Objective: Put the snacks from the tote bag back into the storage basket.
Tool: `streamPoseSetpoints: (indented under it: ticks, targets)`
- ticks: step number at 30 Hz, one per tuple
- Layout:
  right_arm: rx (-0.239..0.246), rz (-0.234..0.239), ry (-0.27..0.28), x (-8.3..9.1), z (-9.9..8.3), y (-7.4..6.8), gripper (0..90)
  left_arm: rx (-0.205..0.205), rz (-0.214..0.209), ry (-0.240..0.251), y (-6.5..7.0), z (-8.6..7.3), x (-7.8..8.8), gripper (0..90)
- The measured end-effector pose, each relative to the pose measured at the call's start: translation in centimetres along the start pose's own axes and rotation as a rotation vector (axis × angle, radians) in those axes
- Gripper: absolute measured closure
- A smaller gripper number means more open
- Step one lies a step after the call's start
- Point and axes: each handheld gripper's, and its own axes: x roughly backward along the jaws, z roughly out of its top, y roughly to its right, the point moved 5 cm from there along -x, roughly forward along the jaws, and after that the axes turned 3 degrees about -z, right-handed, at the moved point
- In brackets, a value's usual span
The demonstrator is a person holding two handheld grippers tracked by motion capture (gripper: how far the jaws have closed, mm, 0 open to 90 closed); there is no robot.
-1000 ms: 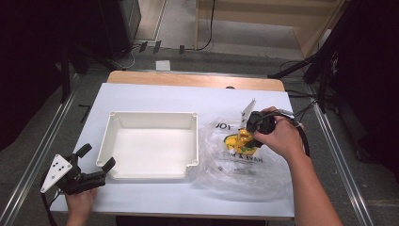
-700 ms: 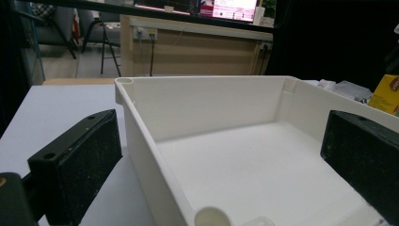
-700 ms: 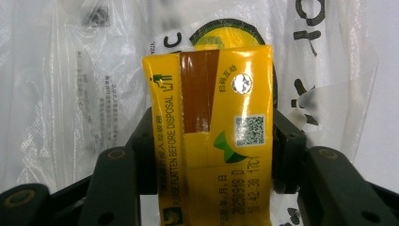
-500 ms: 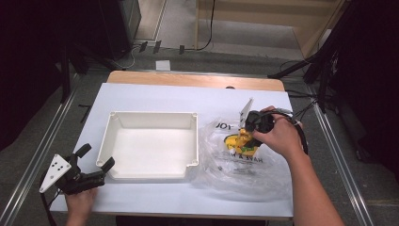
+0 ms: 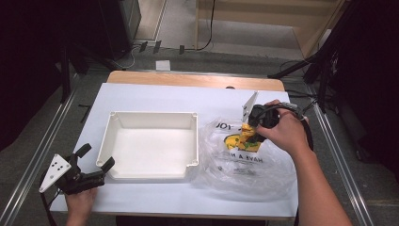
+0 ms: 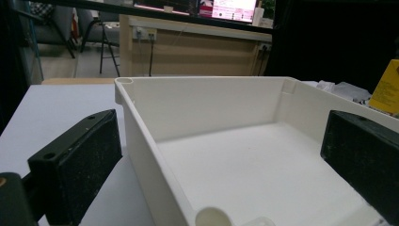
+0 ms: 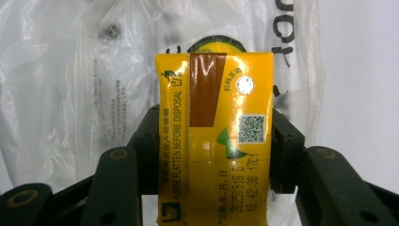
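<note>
- My right gripper (image 7: 214, 155) is clamped on a yellow drink carton (image 7: 216, 136); in the right gripper view both black pads press its two sides, and the printed top face with a brown strip and a QR code points at the camera.
- In the high view that right gripper (image 5: 248, 134) sits at the right side of the table, over a crumpled clear plastic bag (image 5: 244, 165) with dark lettering, and the yellow drink carton (image 5: 240, 140) shows just under the hand.
- The carton lies above the bag; I cannot tell whether it touches the plastic.
- My left gripper (image 5: 94, 165) rests at the near left corner of the white table (image 5: 141, 96), jaws spread apart and holding nothing.
- In the left gripper view the jaws straddle the near corner of the white plastic tray (image 6: 226, 141), one pad outside its wall and one over its inside; neither touches it.
- The white plastic tray (image 5: 149, 146) stands mid-table, just left of the bag.
</note>
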Motion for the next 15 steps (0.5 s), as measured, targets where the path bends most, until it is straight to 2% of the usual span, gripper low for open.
streamPoseSetpoints:
  ticks: [1, 4, 7, 15]
  targets:
    - [0.015, -0.003, 0.011, 0.1, 0.2, 0.1, 51.9, 0.0, -0.001, 0.0, 0.0, 0.0, 0.0, 0.0]
    - [0.011, -0.007, 0.007, 0.7, 0.6, 0.1, 52.0, 0.003, 0.0, 0.001, 0.0, 0.0, 0.0, 0.0]
    - [0.031, -0.014, 0.018, 1.2, 1.2, 0.1, 52.0, 0.003, -0.002, 0.002, 0.0, 0.0, 0.1, 0.0]
    - [0.047, -0.025, 0.022, 2.2, 2.8, 0.1, 52.1, 0.003, -0.001, 0.002, -0.1, 0.0, 0.1, 0.0]
